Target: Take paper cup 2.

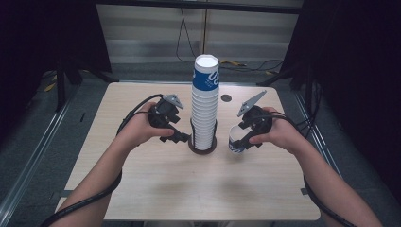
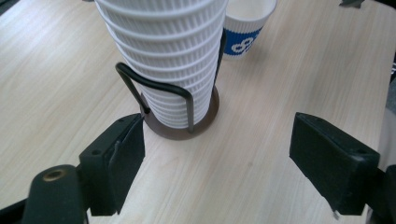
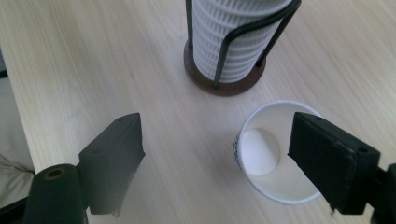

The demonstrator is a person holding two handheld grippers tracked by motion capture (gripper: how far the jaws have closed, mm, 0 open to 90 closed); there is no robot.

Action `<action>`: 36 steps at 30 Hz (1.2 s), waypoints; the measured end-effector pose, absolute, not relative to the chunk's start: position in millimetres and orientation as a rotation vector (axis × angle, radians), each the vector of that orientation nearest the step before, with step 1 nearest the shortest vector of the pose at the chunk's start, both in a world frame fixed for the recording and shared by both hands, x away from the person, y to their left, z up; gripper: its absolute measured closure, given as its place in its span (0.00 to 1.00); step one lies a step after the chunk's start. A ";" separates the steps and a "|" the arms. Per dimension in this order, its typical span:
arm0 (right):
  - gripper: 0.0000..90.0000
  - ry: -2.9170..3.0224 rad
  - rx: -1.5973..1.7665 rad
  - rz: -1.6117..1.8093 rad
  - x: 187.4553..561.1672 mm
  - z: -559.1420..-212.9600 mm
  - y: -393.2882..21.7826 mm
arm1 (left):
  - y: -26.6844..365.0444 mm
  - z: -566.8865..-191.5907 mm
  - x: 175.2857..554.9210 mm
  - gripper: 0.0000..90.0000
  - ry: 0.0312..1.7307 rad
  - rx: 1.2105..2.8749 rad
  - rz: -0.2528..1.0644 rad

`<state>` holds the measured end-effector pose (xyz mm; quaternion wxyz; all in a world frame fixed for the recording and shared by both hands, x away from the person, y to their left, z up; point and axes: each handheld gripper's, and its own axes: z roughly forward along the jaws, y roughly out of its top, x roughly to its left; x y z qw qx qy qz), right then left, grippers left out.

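Note:
A tall stack of white ribbed paper cups (image 1: 205,111), the top one banded in blue, stands in a black wire holder on a round brown base (image 1: 203,147) at the table's middle. My left gripper (image 1: 182,137) hovers just left of the base, open, with nothing between its jaws. In the left gripper view the stack (image 2: 163,56) and wire holder (image 2: 154,86) lie just ahead of the gripper (image 2: 217,168). A single blue-and-white cup (image 1: 234,141) stands upright right of the holder. My right gripper (image 3: 217,163) is open above the cup (image 3: 275,158), its right jaw over the rim.
The light wooden table (image 1: 156,184) has bare room in front and to both sides. A small dark round mark (image 1: 226,98) lies behind the stack. Cables trail from both grippers along the forearms. Dark curtains and floor rails surround the table.

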<state>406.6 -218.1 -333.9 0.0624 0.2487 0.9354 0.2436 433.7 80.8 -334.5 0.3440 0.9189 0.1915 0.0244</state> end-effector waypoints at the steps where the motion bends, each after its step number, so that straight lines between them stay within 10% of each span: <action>1: 0.19 2.824 0.751 0.739 407.5 -332.4 -216.8 | 80.8 -333.3 433.9 0.20 0.510 2.387 0.063; 36: 0.19 2.733 0.758 0.870 428.6 -294.8 -195.4 | 68.4 -276.1 458.4 0.20 0.497 2.387 0.104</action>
